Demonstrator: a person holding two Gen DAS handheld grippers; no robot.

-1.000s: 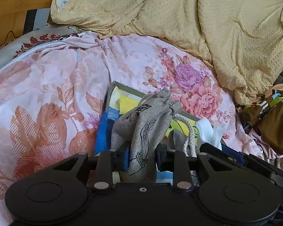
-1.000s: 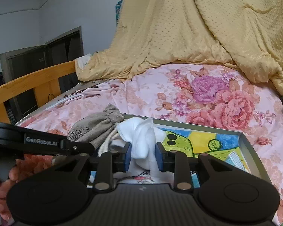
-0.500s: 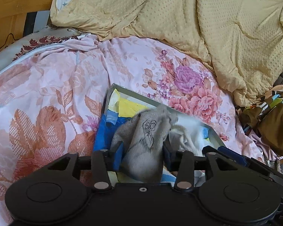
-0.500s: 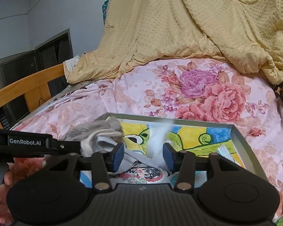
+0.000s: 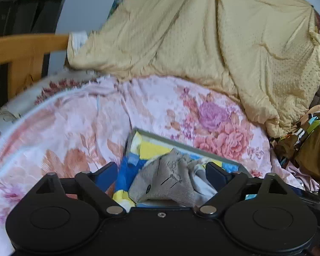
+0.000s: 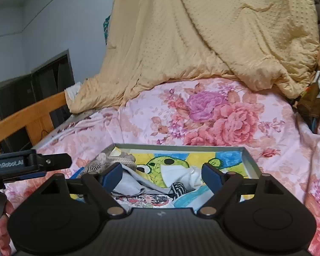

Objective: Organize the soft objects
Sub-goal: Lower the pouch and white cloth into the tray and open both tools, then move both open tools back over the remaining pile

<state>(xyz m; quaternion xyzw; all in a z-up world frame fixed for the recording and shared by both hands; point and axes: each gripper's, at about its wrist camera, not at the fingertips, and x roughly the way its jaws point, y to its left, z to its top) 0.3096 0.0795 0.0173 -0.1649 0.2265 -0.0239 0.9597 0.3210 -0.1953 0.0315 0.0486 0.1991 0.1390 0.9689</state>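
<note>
The left gripper points gently downward, its jaws spread wide after just opening, the blue pads clear of the cloth lying between them. The right gripper is tilted likewise, jaws also just opened wide and pressing on nothing. A hand shows at the near left edge.

"GenRobot.AI", slightly blurred, on left tool.
</note>
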